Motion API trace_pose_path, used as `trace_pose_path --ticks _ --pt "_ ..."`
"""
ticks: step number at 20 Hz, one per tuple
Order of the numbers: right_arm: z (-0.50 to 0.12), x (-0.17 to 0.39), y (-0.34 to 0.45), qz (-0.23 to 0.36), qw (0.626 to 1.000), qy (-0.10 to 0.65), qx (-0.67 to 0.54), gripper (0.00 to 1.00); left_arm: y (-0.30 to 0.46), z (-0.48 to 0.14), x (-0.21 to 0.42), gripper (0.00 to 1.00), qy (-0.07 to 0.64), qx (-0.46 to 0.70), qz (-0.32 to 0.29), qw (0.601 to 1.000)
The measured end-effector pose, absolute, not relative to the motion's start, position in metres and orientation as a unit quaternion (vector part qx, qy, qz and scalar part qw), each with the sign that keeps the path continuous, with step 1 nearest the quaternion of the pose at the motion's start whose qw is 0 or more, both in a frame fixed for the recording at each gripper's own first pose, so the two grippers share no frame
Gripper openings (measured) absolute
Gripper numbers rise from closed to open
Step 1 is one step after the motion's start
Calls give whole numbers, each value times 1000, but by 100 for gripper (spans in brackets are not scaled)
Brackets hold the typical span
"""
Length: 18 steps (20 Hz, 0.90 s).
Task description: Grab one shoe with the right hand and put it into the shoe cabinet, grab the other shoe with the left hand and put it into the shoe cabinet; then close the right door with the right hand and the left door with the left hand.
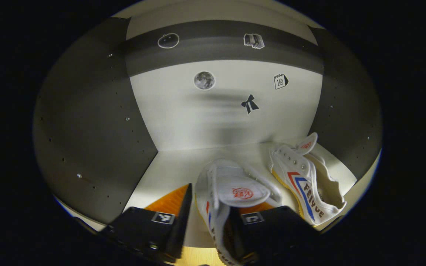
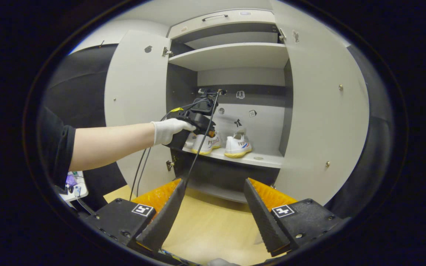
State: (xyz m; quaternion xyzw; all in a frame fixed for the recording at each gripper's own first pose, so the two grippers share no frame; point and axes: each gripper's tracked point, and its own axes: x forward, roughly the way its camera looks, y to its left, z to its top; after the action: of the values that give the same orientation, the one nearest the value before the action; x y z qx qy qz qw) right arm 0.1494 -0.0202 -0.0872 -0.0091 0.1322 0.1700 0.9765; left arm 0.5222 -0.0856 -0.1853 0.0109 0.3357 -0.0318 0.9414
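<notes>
In the left gripper view, your left gripper (image 1: 213,221) is inside the shoe cabinet (image 1: 87,122), low over the white shelf (image 1: 172,166). Its two fingers stand apart, and the near white sneaker (image 1: 231,192) lies between them, heel toward the camera. The right finger covers part of this sneaker, and the left finger stays a little away from it, so I cannot tell if the gripper has hold of it. The second white sneaker (image 1: 309,181), with red and blue stripes on its side, lies just beside the first one, toward the right edge of the shelf and tilted a little. On the back wall of the cabinet you see small stickers: a moon (image 1: 204,80), a black bow (image 1: 250,104) and a calendar (image 1: 280,81).

In the right gripper view, your right gripper (image 2: 213,210) hangs outside the cabinet, over the wooden floor (image 2: 213,229), with its fingers wide apart and nothing between them. Both doors are open: the left door (image 2: 135,92) and the right door (image 2: 320,111). Your gloved left hand (image 2: 168,131) holds the left gripper at the left end of the middle shelf (image 2: 250,158). The two sneakers stand there side by side, one (image 2: 203,142) touching that gripper, the other (image 2: 238,145) near the middle of the shelf.
</notes>
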Motion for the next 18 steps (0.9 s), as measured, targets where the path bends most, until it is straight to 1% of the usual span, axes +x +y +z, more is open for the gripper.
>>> trace_pose_path --ticks 2,3,4,8,11,13,18 --pt "-84 149 -23 165 978 128 -8 100 -72 -183 521 85 330 3 -13 944" --pt "-83 149 -24 162 979 127 -7 100 -70 -181 518 82 326 -6 -11 945" --pt "-82 149 -25 160 979 126 -6 100 -69 -179 517 98 324 -14 -13 946" --pt "-80 148 -23 151 981 125 -7 100 -71 -162 507 98 304 -31 -24 952" --pt "-75 144 -22 140 983 115 -11 100 -72 -139 493 98 272 -31 -31 961" --pt "-68 142 -24 123 987 99 -10 100 -67 -120 479 98 242 -33 -24 969" --pt "-52 131 -26 98 992 79 -2 100 -69 -75 422 97 175 -31 -39 983"
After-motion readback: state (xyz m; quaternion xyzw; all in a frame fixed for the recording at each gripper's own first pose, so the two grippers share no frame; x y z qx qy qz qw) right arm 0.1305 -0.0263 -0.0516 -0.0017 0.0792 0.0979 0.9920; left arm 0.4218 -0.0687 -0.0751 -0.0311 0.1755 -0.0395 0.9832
